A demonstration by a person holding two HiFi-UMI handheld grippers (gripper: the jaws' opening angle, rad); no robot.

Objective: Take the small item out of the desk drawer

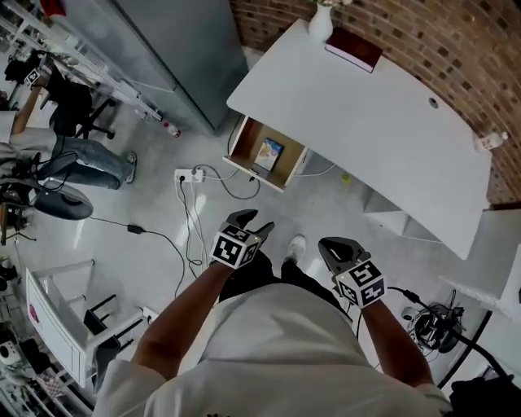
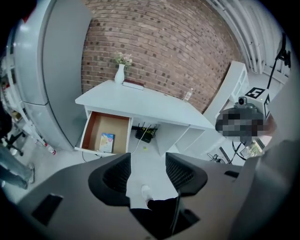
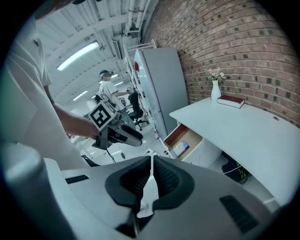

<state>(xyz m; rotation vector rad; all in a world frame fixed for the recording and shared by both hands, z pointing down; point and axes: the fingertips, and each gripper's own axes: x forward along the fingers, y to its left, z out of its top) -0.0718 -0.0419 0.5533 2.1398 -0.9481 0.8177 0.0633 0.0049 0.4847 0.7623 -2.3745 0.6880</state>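
The wooden drawer (image 1: 247, 140) stands pulled out from the left end of the white desk (image 1: 383, 122). A small flat packet (image 1: 269, 151) with a blue and yellow print lies on its bottom. Both grippers hang in the air over the floor, well short of the drawer. My left gripper (image 1: 249, 222) is open with nothing between its fingers; its own view looks at the drawer (image 2: 90, 127) and the packet (image 2: 107, 142) beyond the gripper (image 2: 147, 161). My right gripper (image 1: 336, 248) is shut and empty. Past that gripper (image 3: 151, 165), the right gripper view holds the drawer (image 3: 174, 135), the packet (image 3: 182, 147) and the left gripper (image 3: 123, 135).
A white vase (image 1: 321, 24) and a dark red book (image 1: 354, 47) sit at the desk's far end. A tall grey cabinet (image 1: 163, 49) stands left of the drawer. A power strip (image 1: 189, 174) and cables lie on the floor before it. A seated person (image 1: 81, 155) is at far left.
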